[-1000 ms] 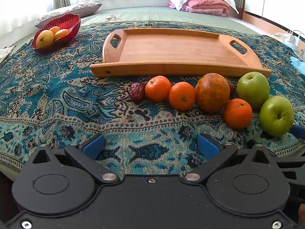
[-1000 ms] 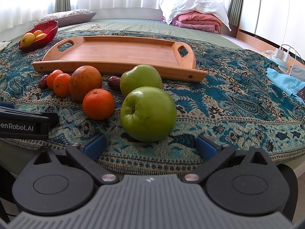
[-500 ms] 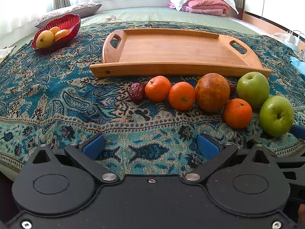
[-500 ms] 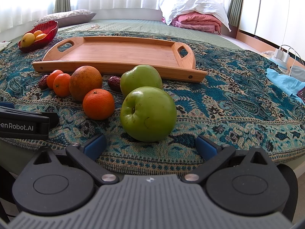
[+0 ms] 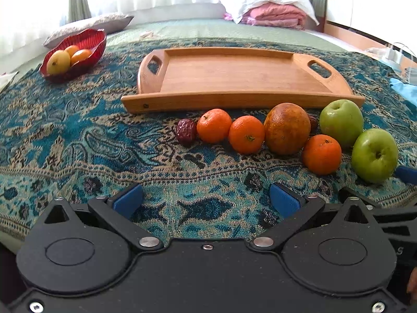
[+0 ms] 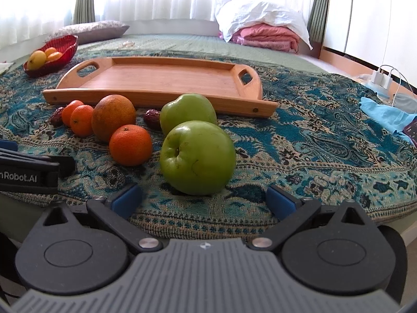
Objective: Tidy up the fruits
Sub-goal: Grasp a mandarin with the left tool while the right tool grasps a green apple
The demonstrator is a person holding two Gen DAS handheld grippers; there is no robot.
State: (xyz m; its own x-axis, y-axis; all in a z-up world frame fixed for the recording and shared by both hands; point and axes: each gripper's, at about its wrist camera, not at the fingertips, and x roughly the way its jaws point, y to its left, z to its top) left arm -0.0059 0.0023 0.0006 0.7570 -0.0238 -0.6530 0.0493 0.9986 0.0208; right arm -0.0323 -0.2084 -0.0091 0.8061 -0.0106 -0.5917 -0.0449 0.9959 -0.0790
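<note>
Two sets of fingers spread wide, empty. Near apple [image 6: 197,157] sits just ahead of my right fingers [image 6: 280,203]; tray [image 6: 159,82] beyond. Risk, I judge: round apple rolls off cloth edge if nudged off-centre.

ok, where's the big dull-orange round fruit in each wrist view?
Left wrist: big dull-orange round fruit sits right of centre, in the fruit row.
Right wrist: same fruit sits left of centre.
Shared landmark: the long wooden handled tray lies just behind it in both.
</note>
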